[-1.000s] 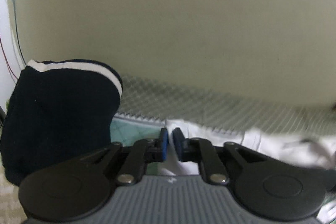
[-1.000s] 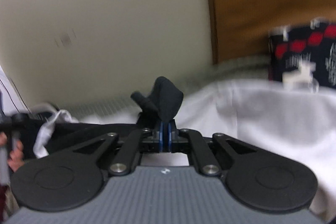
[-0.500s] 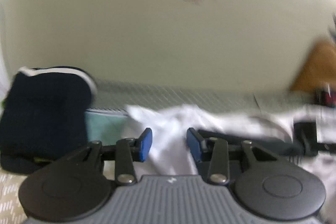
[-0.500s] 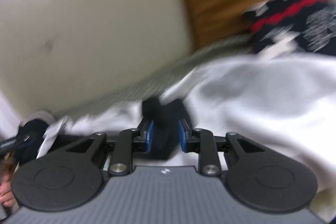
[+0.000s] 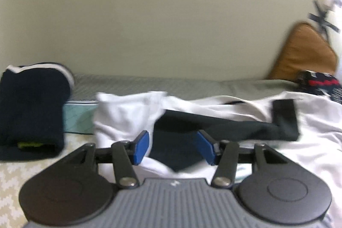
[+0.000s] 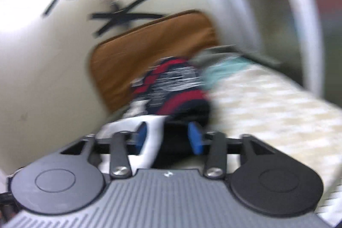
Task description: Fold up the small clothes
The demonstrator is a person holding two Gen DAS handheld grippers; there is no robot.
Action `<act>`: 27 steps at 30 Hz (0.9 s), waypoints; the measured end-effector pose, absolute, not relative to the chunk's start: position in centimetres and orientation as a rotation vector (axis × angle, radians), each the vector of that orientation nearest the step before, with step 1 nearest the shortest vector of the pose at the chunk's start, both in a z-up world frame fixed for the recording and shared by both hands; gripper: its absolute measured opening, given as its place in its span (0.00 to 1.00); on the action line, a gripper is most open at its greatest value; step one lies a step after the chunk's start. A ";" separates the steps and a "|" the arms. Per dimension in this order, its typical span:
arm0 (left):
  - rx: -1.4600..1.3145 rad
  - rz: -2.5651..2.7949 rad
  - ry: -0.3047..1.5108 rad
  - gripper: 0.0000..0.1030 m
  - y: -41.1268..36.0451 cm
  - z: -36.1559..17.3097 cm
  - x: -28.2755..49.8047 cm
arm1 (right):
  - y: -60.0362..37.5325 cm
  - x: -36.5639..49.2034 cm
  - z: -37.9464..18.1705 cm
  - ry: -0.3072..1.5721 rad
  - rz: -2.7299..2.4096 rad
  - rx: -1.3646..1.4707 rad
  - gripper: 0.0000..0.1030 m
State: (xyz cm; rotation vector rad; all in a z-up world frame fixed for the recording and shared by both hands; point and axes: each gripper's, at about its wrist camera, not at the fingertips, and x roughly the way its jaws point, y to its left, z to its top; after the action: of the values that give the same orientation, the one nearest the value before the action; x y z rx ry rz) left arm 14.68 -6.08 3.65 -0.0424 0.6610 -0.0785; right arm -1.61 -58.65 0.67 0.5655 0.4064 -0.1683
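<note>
Both grippers' fingers just spread, dropping dark garment (image 5: 213,127) (flat, atop white cloth (image 5: 124,112)).

Left wrist cam: low over the bed, looking along its fingers at the cream wall (image 5: 171,25), white and black garment (image 5: 224,121) close in lower centre. Right wrist cam: rolled, blurred, faces the bed's far end. Both share the brown cushion (image 5: 305,52) (image 6: 149,46) and red-patterned cloth (image 5: 320,83) (image 6: 173,87)
</note>
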 end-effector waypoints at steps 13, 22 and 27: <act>-0.043 -0.164 0.726 0.50 -9.1 1.6 12.1 | -59.0 2.4 -2.4 0.587 -0.012 0.722 0.07; -0.270 -0.190 0.697 0.52 -3.9 3.5 10.9 | -47.5 6.9 8.4 0.546 0.529 0.836 0.07; -0.318 -0.160 0.650 0.57 -1.8 4.5 9.7 | -36.9 14.7 10.1 0.608 0.602 0.745 0.14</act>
State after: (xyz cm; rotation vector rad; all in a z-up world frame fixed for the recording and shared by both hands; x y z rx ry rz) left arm 9.72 -1.75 4.46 -0.3183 0.6499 -0.1597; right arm 14.75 -36.89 10.06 0.7451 0.6082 0.6021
